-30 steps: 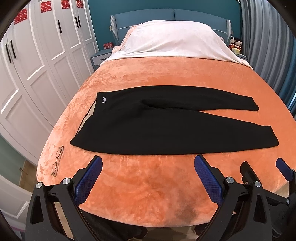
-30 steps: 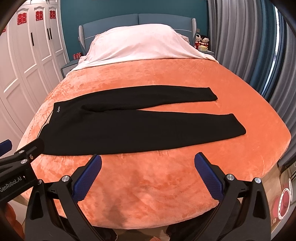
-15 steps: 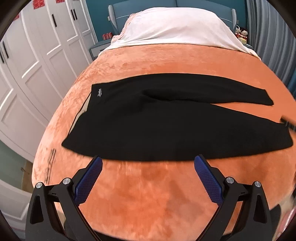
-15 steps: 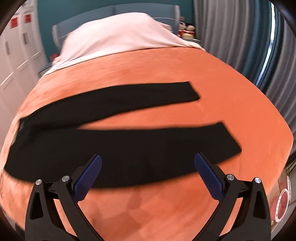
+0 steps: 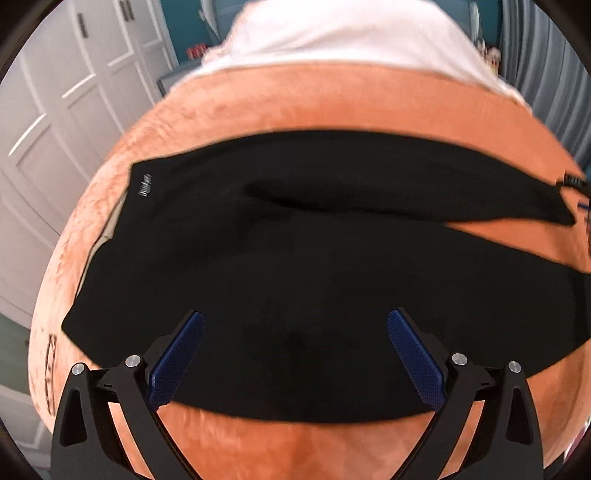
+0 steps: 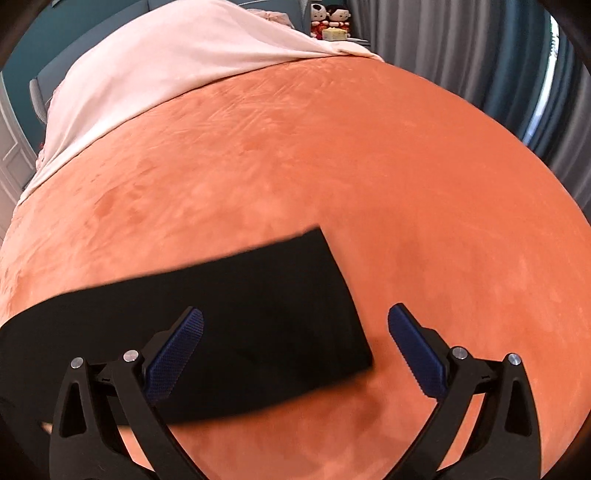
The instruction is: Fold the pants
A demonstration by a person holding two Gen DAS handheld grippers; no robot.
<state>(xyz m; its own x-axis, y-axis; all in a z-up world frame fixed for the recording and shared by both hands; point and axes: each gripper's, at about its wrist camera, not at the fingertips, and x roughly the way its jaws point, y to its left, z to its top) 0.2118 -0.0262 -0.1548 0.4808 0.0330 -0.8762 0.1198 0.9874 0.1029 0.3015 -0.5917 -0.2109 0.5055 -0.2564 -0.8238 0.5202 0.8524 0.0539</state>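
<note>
Black pants [image 5: 295,240] lie flat on the orange bed cover [image 5: 332,99], waist to the left with a small white logo [image 5: 145,186], both legs running to the right. My left gripper [image 5: 295,317] hangs open low over the near side of the seat and thigh, its blue pads [image 5: 177,354] wide apart and holding nothing. In the right wrist view, the hem end of one pant leg [image 6: 277,295] lies between the fingers of my right gripper [image 6: 295,314], which is open and empty. The hem edge [image 6: 347,295] sits nearer the right pad.
A pair of glasses [image 5: 50,365] lies at the bed's left edge. White wardrobe doors [image 5: 55,110] stand to the left. A pale quilt [image 6: 166,55] covers the head of the bed. Dolls [image 6: 328,22] and grey curtains [image 6: 480,55] are at the right.
Both grippers have moved forward and down toward the pants. The left now hovers over the seat; the right has swung rightward over a leg's hem end. Both stayed open.
</note>
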